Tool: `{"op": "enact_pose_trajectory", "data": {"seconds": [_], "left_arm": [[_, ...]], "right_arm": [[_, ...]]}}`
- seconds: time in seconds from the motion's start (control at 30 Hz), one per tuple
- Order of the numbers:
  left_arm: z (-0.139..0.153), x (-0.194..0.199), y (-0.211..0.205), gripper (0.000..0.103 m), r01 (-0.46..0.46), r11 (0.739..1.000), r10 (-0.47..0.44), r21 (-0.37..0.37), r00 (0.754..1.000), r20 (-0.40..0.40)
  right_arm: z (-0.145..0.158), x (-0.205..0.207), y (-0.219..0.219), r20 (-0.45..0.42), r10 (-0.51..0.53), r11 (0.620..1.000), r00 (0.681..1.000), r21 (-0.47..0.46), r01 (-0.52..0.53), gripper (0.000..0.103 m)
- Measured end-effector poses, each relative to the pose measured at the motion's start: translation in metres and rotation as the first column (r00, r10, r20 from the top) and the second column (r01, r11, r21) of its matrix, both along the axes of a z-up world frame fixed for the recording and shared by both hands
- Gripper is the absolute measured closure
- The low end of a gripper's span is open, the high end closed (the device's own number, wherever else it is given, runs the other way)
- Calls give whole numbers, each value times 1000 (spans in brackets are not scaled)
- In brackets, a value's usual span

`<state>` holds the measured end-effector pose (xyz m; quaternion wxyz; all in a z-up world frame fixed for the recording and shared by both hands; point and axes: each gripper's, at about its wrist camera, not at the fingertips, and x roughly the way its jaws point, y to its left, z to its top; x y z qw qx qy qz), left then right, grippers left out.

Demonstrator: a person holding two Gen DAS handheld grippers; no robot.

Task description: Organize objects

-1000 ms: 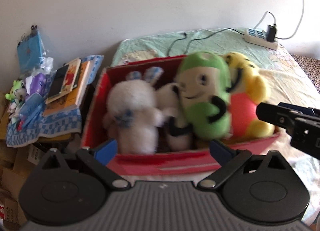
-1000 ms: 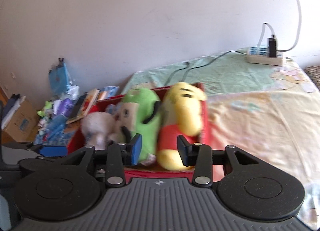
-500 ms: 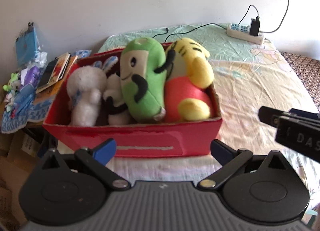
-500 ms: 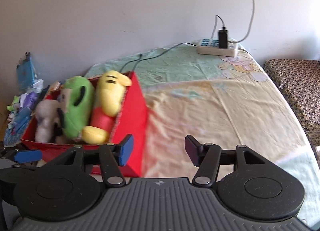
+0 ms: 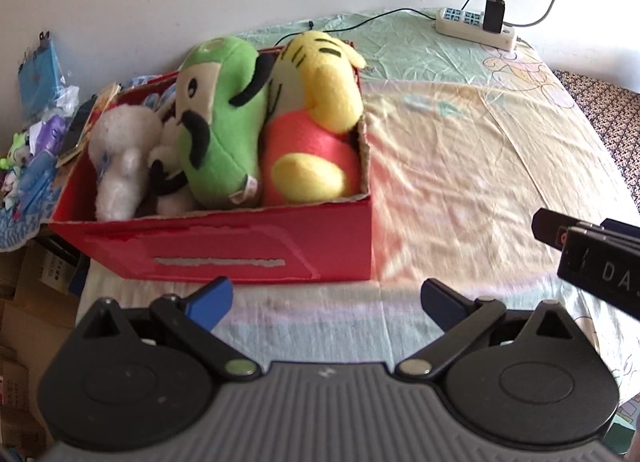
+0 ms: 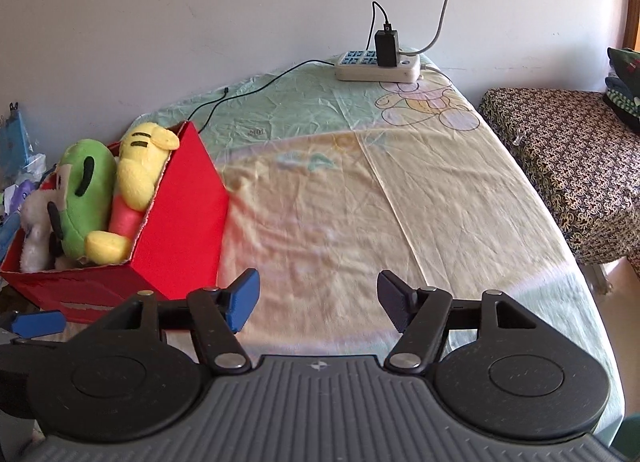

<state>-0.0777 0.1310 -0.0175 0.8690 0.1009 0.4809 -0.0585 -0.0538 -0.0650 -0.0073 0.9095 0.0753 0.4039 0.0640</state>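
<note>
Red box [image 5: 224, 246] is sitting just ahead of the left gripper [image 5: 326, 300], long axis crosswise; it lies well left of the right gripper [image 6: 318, 296]. Inside, side by side: white toy [image 5: 120, 166], green toy [image 5: 224, 130], yellow toy [image 5: 316, 134]. Both grippers are hanging released, gripping nothing. Left is nearer.

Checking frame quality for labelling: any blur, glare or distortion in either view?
Left wrist: fisheye bends the wall; sunlit bed sheet washed out, red box front slightly soft. Right wrist: sheet soft beyond the right gripper, power strip sharp, corners vignetted.
</note>
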Motion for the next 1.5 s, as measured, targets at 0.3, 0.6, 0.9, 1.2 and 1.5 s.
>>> {"op": "enact_pose_trajectory", "data": {"seconds": [0.3,0.6,0.9,1.2,1.5], "left_arm": [[2,4,23,3,-29,1000,29,1,999,-24],[27,27,70,3,-31,999,31,-10,999,24],[46,59,119,2,-33,999,33,-5,997,73],[48,80,157,2,-12,999,16,-50,997,76],[42,89,173,2,30,992,-21,-119,997,74]], "right_arm": [[3,1,25,-21,36,999,999,-4,-36,31],[36,-3,69,22,29,1000,999,-13,-29,24],[61,7,117,60,27,1000,998,-12,-26,17],[64,21,158,60,31,999,998,-30,-29,14],[58,25,172,49,-31,998,998,-47,33,14]]}}
